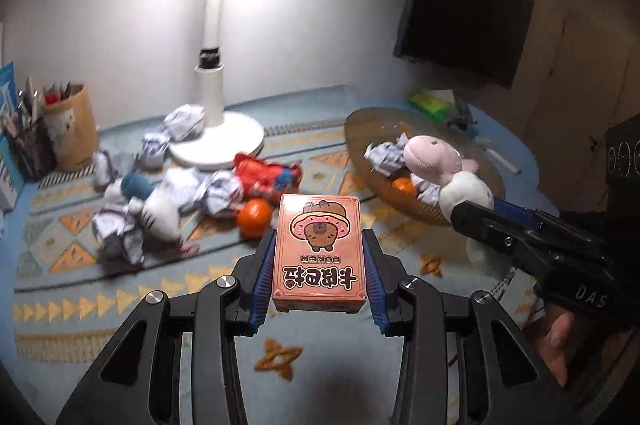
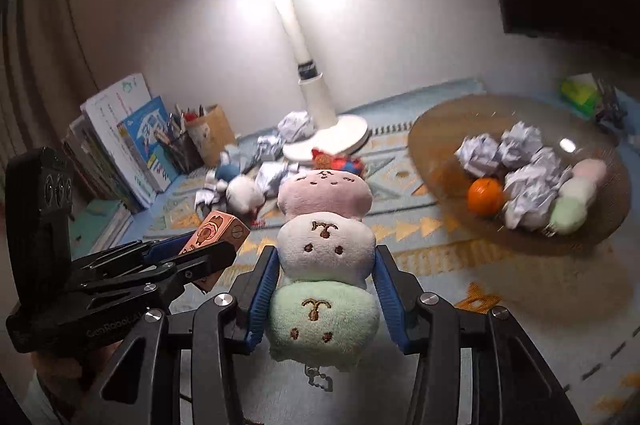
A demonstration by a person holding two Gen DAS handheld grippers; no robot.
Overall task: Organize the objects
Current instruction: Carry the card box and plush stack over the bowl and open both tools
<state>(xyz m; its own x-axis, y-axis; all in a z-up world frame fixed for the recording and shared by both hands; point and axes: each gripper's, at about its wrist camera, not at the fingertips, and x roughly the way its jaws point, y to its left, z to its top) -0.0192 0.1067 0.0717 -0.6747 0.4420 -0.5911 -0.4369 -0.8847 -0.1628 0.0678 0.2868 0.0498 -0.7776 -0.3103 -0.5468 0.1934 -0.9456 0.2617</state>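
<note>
Carrying two things at once, I am mid-way through the tidy-up: my left gripper [image 1: 318,265] has its jaws clamped narrow on the flat sides of a pink card box [image 1: 319,251], which lies lengthwise between the blue pads and clear of the patterned desk [image 1: 120,305]. My right gripper [image 2: 326,293] has its jaws closed on a plush skewer toy [image 2: 325,253], pink, white and green lumps in a row; the pads press on the white and green lumps and the pink end points away from me.

Both loads are lifted, so the picking part of this step looks done and the carrying is in hand. Far right sits the wide brown bowl [image 2: 440,129], already holding crumpled paper balls [image 2: 516,145], an orange [image 2: 485,196] and another plush skewer [image 2: 576,197]. I judge that bowl to be where things are gathered, though I cannot be certain the cards belong there too.

Next, each hand needs to travel right and far, over the bowl's near rim, then lower before the jaws let go, one at a time so the two grippers do not knock together. Left behind near the white lamp [image 1: 216,145] are more paper balls [image 1: 184,121], a second orange [image 1: 256,218] and small soft toys [image 1: 160,215], still to be collected.
</note>
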